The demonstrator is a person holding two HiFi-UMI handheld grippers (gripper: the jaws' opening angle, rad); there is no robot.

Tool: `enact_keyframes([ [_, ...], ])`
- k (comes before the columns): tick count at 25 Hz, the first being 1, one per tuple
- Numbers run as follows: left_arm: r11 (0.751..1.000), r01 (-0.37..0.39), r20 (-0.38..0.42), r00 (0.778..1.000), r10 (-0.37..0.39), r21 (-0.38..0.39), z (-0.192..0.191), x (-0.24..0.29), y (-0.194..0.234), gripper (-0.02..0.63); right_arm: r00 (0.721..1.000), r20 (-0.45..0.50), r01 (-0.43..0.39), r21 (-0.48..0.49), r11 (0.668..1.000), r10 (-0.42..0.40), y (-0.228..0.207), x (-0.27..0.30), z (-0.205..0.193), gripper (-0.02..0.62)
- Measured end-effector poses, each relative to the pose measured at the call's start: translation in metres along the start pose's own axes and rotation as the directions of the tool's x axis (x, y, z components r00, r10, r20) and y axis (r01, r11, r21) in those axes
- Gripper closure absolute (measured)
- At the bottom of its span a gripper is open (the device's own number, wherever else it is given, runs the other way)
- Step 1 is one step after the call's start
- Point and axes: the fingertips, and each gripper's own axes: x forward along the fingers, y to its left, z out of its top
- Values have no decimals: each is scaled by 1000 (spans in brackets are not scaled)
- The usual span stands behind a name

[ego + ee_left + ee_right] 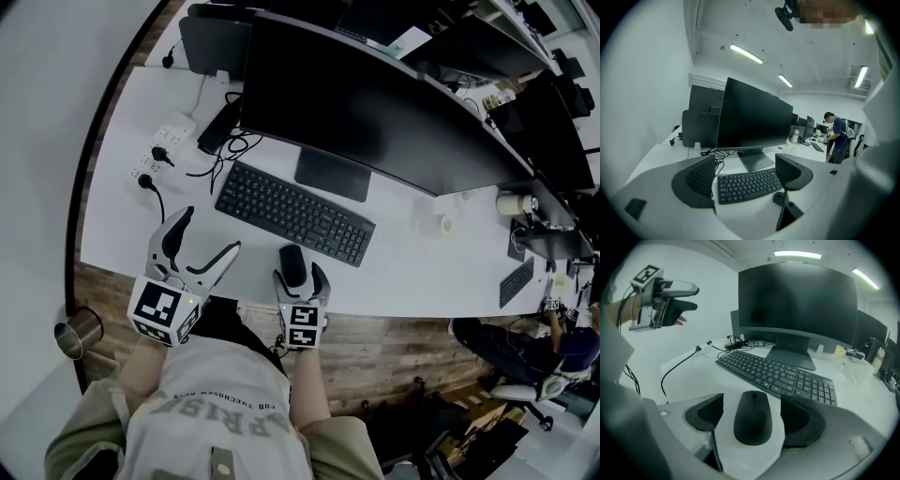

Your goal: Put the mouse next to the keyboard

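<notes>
A black mouse (292, 262) lies on the white desk (422, 272), just in front of the right half of the black keyboard (295, 213). My right gripper (300, 274) is down at the desk with one jaw on each side of the mouse (753, 418). A thin strip of desk shows on both sides, so the right gripper (752, 411) stands open around it. My left gripper (211, 234) hangs above the desk's front left, wide open and holding nothing. In the left gripper view the keyboard (749, 185) shows between the jaws of that gripper (745, 176).
A large dark monitor (375, 112) on a stand is behind the keyboard. A white power strip (161, 145) with black cables lies at the back left. A metal cup (80, 330) sits off the desk's left front corner. The desk's front edge runs just under my grippers.
</notes>
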Motion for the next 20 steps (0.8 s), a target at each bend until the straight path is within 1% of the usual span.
enact_keyframes([
  [5,1000,11,-24,1000,-11,4,3,14,14,221,994,-110,-8,-15,1000,6,0,19,-16,224],
  [10,1000,27,-35,999,-27,3,8,31,26,221,978,-205,-33,-34,999,25,2,31,-30,229],
  [11,999,32,-38,999,-32,3,8,34,27,221,977,-211,-37,-27,999,30,2,32,-31,241],
  [13,999,42,-43,998,-42,7,11,41,28,221,977,-211,-40,-1,999,39,2,32,-29,295],
  [20,997,74,-47,996,-73,21,18,56,26,221,972,-233,-39,16,999,42,1,33,-28,301],
])
